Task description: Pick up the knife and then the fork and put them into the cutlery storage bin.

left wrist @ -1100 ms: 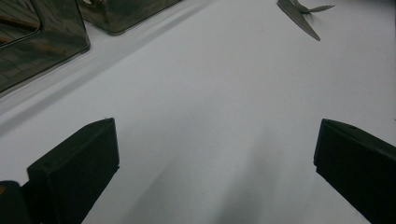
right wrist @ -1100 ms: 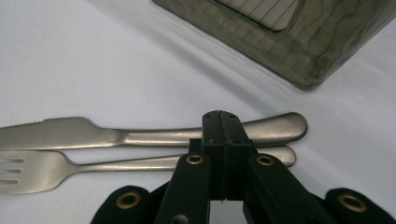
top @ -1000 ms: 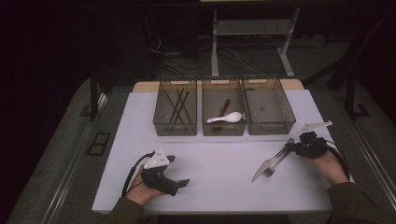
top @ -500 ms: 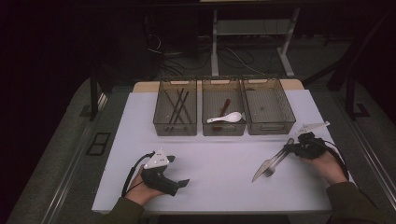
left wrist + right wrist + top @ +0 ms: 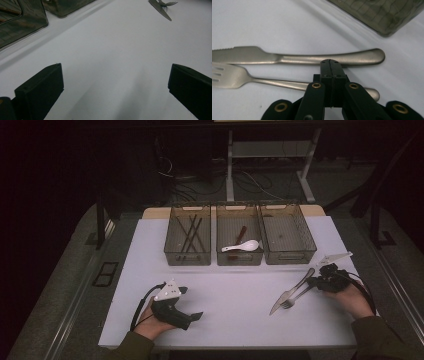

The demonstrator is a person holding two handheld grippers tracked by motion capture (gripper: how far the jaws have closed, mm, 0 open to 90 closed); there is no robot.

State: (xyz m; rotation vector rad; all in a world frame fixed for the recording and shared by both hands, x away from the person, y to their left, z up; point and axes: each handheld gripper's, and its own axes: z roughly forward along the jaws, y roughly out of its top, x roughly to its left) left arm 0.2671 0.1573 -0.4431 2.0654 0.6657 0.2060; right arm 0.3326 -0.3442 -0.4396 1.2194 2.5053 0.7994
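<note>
A metal knife and a metal fork lie side by side on the white table at the right, handles pointing to my right gripper. In the right gripper view the knife and fork run across the picture. My right gripper is shut just above their handles, pads pressed together with nothing between them. My left gripper rests at the front left in a hand. Its jaws stand wide open over bare table. From there the knife and fork lie far off.
Three clear bins stand in a row at the back. The left bin holds dark chopsticks, the middle bin a white spoon and a dark red utensil, and the right bin looks bare. The table's right edge lies close to my right hand.
</note>
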